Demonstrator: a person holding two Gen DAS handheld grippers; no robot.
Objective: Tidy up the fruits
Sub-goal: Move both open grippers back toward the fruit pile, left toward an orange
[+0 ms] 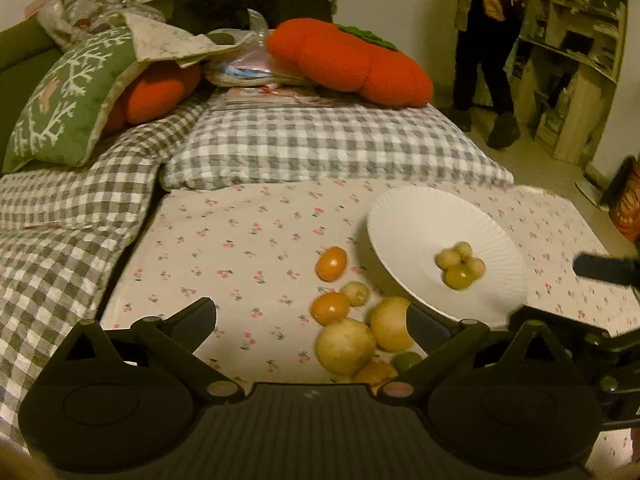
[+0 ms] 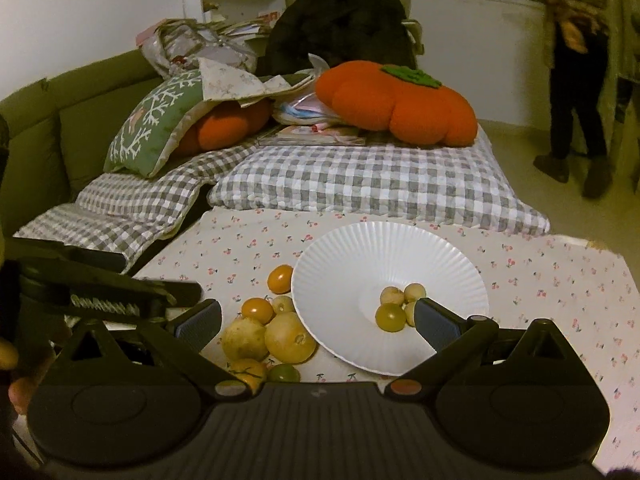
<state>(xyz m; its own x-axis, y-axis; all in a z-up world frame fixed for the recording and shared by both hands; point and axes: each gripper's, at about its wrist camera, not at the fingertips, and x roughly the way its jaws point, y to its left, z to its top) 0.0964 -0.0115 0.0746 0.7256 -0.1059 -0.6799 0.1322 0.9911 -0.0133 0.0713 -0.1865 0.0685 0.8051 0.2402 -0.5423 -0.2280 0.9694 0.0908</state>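
A white ribbed plate (image 1: 412, 224) (image 2: 360, 256) sits on the cherry-print cloth and holds several small yellow-green fruits (image 1: 460, 266) (image 2: 400, 306). Loose fruit lies to its left: two oranges (image 1: 331, 263) (image 2: 280, 279), two large yellow fruits (image 1: 346, 345) (image 2: 290, 338), a small yellow one (image 1: 356, 293), a green one (image 2: 285, 373) and another orange (image 2: 248, 372). My left gripper (image 1: 312, 312) hangs open above this pile, holding nothing. My right gripper (image 2: 318, 324) is open too, straddling the pile and the plate's near rim.
Grey checked bedding (image 1: 320, 144) lies behind the cloth, with orange pumpkin cushions (image 1: 348, 60) and a green pillow (image 1: 68, 96) piled beyond. A person (image 1: 484, 60) stands at the back right near shelves (image 1: 576, 60). The cloth's right part (image 2: 560, 300) is bare.
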